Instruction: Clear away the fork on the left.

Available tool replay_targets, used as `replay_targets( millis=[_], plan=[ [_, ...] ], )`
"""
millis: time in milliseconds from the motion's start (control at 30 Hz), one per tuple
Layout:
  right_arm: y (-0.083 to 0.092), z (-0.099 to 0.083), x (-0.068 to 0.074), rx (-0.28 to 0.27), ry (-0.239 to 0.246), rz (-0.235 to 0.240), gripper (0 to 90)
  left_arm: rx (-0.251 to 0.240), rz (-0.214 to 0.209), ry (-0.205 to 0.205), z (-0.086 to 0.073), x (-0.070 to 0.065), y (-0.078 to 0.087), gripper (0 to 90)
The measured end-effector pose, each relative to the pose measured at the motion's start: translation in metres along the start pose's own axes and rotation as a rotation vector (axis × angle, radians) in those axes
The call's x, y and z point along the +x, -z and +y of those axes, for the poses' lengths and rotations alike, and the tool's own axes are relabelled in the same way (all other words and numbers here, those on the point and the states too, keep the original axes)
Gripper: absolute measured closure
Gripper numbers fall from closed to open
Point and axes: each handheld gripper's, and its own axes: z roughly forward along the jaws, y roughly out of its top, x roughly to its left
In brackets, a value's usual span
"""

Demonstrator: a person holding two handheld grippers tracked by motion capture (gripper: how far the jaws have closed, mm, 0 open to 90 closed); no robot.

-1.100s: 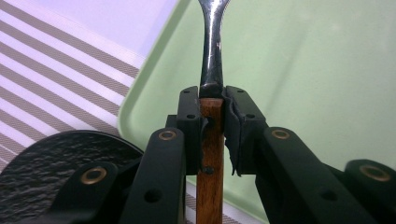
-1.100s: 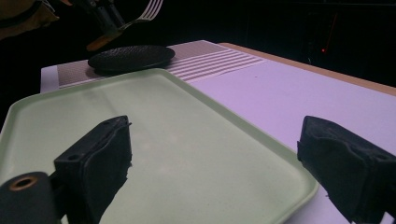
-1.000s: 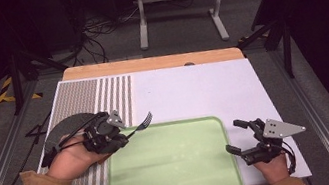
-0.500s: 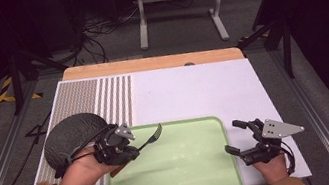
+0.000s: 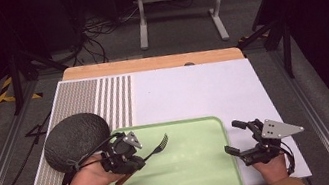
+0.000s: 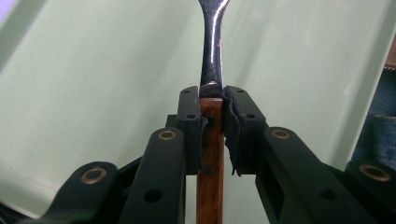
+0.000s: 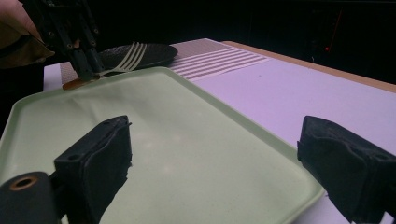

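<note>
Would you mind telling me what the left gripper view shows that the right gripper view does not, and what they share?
The left gripper view alone shows the grip up close: the left gripper is shut on the fork, its pads clamping the top of the brown wooden handle. The right gripper view alone shows the fork's tines, the dark plate behind them, the striped white mat, and the right gripper open with nothing between its jaws. Both show the fork above the green tray.

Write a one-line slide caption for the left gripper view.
Left gripper clamps a fork by its wooden handle, metal neck pointing out over the pale green tray.
</note>
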Motion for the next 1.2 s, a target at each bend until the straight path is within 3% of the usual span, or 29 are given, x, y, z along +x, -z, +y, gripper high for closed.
replay_targets(
  millis=[567, 1200],
  plan=[
    [0.000, 0.000, 0.001, -0.002, -0.002, 0.002, 10.4, 0.106, -0.043, 0.050, -0.003, 0.003, -0.016, 77.5],
    [0.000, 0.000, 0.000, -0.003, -0.003, 0.002, 10.4, 0.163, -0.044, 0.073, -0.004, 0.007, -0.028, 77.4]
  ],
)
